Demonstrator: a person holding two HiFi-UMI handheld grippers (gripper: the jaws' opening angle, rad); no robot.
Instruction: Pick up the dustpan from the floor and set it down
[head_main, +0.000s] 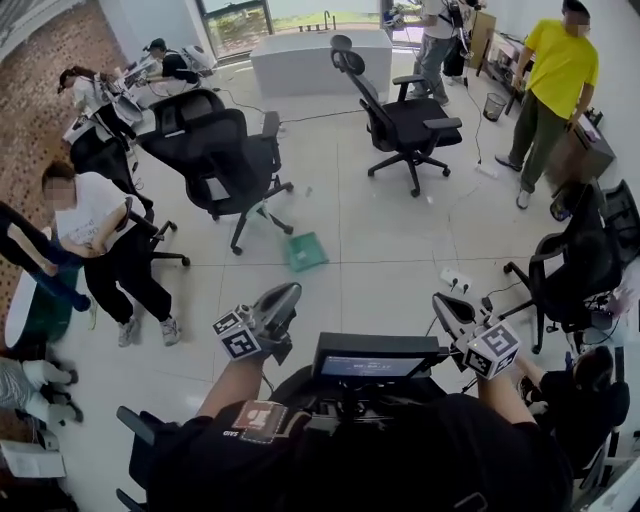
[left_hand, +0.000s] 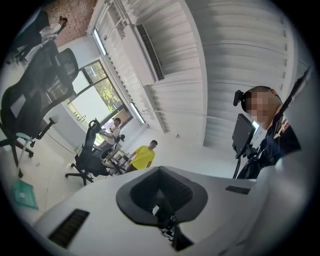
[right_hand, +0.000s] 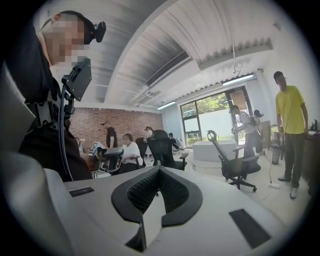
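Dustpan (head_main: 305, 251) green, flat on floor (head_main: 390, 255) (near chair (head_main: 228, 160)); L tongs (head_main: 281, 298) & R tongs (head_main: 446, 309) closed, empty.

No text, number, brand or sign is legible in any view.

- White cube with black square markers (head_main: 238, 338) on the left tool (head_main: 280, 298): coded patterns only, no letters or digits.
- Second white cube with black square markers (head_main: 493, 350) on the right tool (head_main: 448, 310): the same.
- Dark flat screen (head_main: 372, 366) between the two tools: lit band, characters too small to read.
- Reddish patch (head_main: 262, 418) on the forearm behind the left tool: print not resolvable.
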